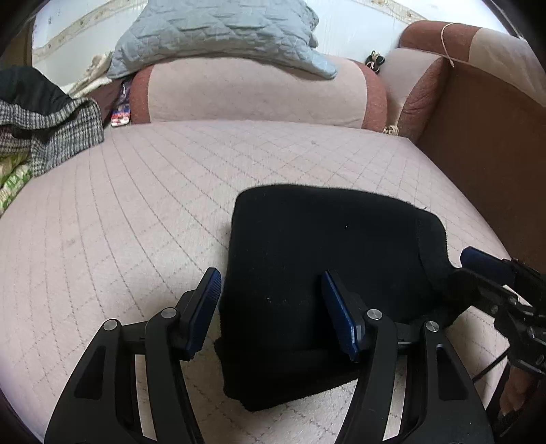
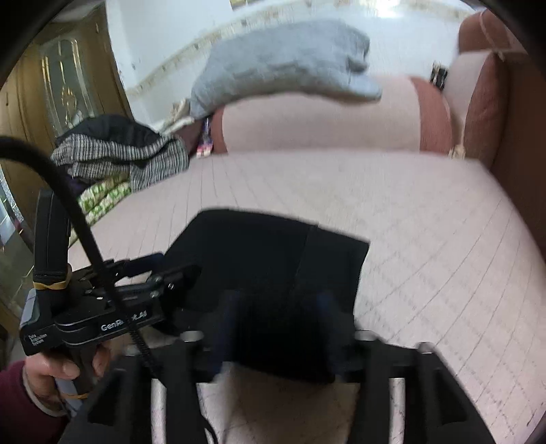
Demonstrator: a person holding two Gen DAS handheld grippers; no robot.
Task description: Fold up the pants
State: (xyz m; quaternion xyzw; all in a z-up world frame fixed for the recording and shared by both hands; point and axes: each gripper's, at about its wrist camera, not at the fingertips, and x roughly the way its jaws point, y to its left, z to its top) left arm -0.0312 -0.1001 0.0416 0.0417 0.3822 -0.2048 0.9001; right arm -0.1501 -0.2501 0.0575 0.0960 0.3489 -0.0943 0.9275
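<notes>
The black pants (image 1: 317, 259) lie folded into a compact rectangle on the pink quilted sofa seat (image 1: 136, 211). My left gripper (image 1: 269, 283) is open, its blue-padded fingers spread over the near left edge of the pants, holding nothing. My right gripper (image 2: 276, 307) is open and blurred, its fingers over the near edge of the pants (image 2: 273, 259). It also shows in the left wrist view (image 1: 484, 269) at the pants' right corner. The left gripper shows in the right wrist view (image 2: 150, 269) at the pants' left side.
A grey pillow (image 1: 218, 30) rests on the pink back cushion (image 1: 252, 92). A pile of checked and black clothes (image 1: 47, 119) lies at the left. The brown sofa arm (image 1: 484, 129) rises at the right. A wooden door (image 2: 65, 85) stands far left.
</notes>
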